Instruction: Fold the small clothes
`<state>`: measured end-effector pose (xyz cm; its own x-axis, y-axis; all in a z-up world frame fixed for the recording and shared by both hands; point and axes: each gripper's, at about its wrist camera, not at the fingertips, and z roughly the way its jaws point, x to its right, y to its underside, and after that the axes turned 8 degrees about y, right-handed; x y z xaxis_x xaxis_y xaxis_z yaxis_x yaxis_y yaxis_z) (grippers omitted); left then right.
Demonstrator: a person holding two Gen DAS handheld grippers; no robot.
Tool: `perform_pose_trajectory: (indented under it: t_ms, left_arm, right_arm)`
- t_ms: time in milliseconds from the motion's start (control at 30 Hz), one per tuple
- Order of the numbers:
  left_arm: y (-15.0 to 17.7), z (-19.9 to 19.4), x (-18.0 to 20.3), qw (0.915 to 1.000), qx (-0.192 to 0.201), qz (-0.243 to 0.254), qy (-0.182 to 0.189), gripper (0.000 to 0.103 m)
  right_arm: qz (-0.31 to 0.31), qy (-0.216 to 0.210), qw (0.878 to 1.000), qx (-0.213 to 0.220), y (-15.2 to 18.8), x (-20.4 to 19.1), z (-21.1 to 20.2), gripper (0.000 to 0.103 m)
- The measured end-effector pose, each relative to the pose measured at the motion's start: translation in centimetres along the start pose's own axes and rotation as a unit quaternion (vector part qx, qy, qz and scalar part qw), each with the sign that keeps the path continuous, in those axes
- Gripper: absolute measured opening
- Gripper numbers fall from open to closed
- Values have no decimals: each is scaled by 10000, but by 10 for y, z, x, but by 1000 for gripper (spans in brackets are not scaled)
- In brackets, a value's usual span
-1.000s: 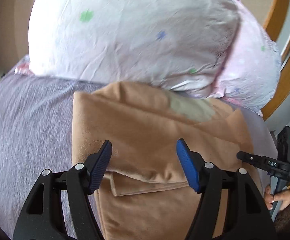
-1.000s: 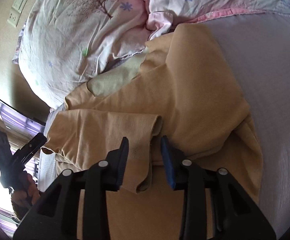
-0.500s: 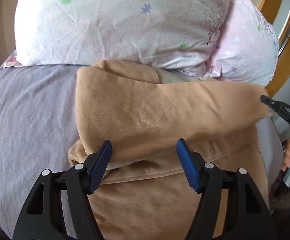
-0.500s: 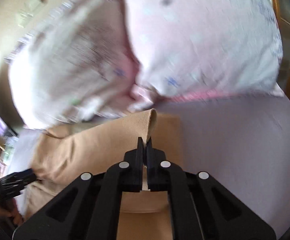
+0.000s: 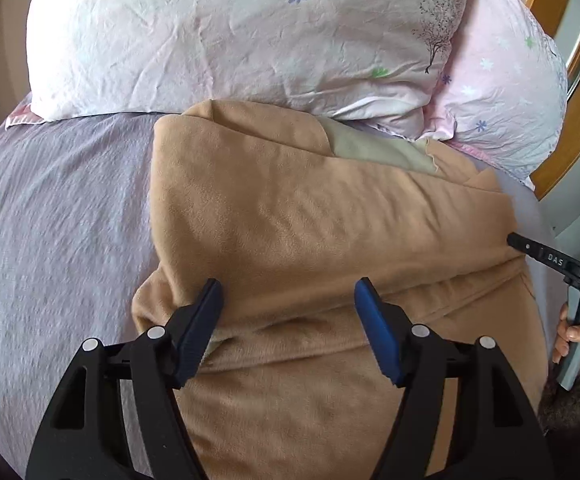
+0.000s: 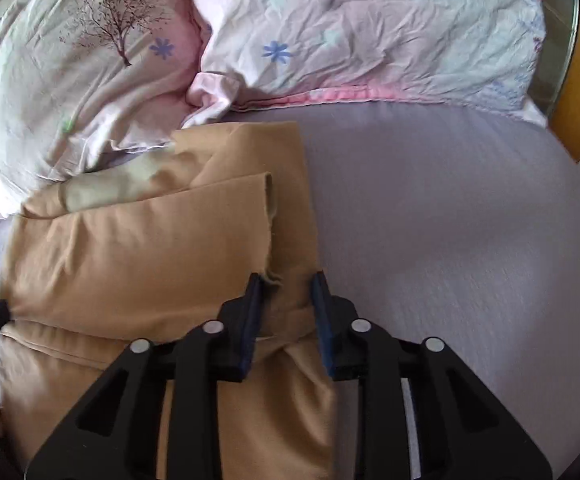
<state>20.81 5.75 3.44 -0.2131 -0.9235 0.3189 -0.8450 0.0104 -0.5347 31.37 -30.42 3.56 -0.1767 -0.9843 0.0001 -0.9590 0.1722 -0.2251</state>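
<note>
Tan garment [image 5: 322, 224] lies on the lavender bedsheet [image 5: 58, 216], its top edge against the floral pillows [image 5: 250, 36] at 12 o'clock, long axis running 9 to 3 across the fold. Left gripper [image 5: 288, 308] hovers above its middle, jaws wide, gripping nothing. Right gripper [image 6: 286, 300] straddles the folded edge, jaws narrowly parted, apparently not clamping; it looks nearer the free edge.

Matt, soft tan garment [image 5: 310, 220] on lavender cloth sheet [image 5: 50, 220]; crinkled pillows [image 5: 230, 40].
</note>
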Motion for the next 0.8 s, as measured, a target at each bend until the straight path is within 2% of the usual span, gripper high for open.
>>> perform_pose_trajectory:
  t_ms: [33, 67, 100, 133, 167, 200, 233, 300, 400, 467, 500, 600, 700, 800]
  left_arm:
    - [3, -9, 2, 9993, -319, -84, -146, 69]
    - [10, -26, 4, 9998, -210, -2, 8, 70]
    - [18, -39, 4, 9998, -155, 49, 147, 70]
    - [28, -56, 5, 9994, -119, 140, 291, 75]
    - [37, -70, 6, 9990, -91, 215, 372, 88]
    - [52, -91, 7, 9985, 7, 336, 424, 94]
    - [68, -111, 9, 9979, 129, 460, 430, 98]
    - [97, -143, 10, 9965, 253, 635, 488, 98]
    - [148, -187, 0, 9935, 332, 536, 952, 99]
    - [173, -206, 0, 9927, 330, 353, 1101, 99]
    - [189, -213, -4, 9928, 303, 200, 1146, 99]
    - [222, -218, -20, 9913, 139, -333, 1266, 99]
    - [242, -205, -35, 9868, -68, -819, 1396, 98]
    - [248, -186, -37, 9804, -170, -1066, 1646, 95]
  right_arm:
    - [67, 8, 9999, 100, 3, 5, -9, 31]
    - [130, -77, 9995, 261, 7, 10, -22, 33]
    - [147, -334, 9981, 499, 15, 17, -40, 38]
    - [133, -647, 9955, 674, 23, 22, -56, 52]
    - [99, -1003, 9915, 822, 34, 28, -73, 60]
    - [-6, -1461, 9845, 970, 49, 35, -92, 71]
    - [-139, -1840, 9774, 1033, 63, 40, -107, 75]
    - [-403, -2678, 9573, 1012, 98, 55, -133, 78]
    - [-788, -3363, 9347, 834, 156, 76, -159, 86]
    - [-970, -3465, 9310, 607, 192, 87, -170, 87]
    - [-972, -3473, 9320, 359, 211, 93, -171, 87]
    - [-824, -3261, 9416, -130, 246, 110, -165, 87]
    - [-560, -3137, 9469, -425, 257, 120, -141, 86]
    - [-287, -3370, 9389, -631, 263, 121, -113, 80]
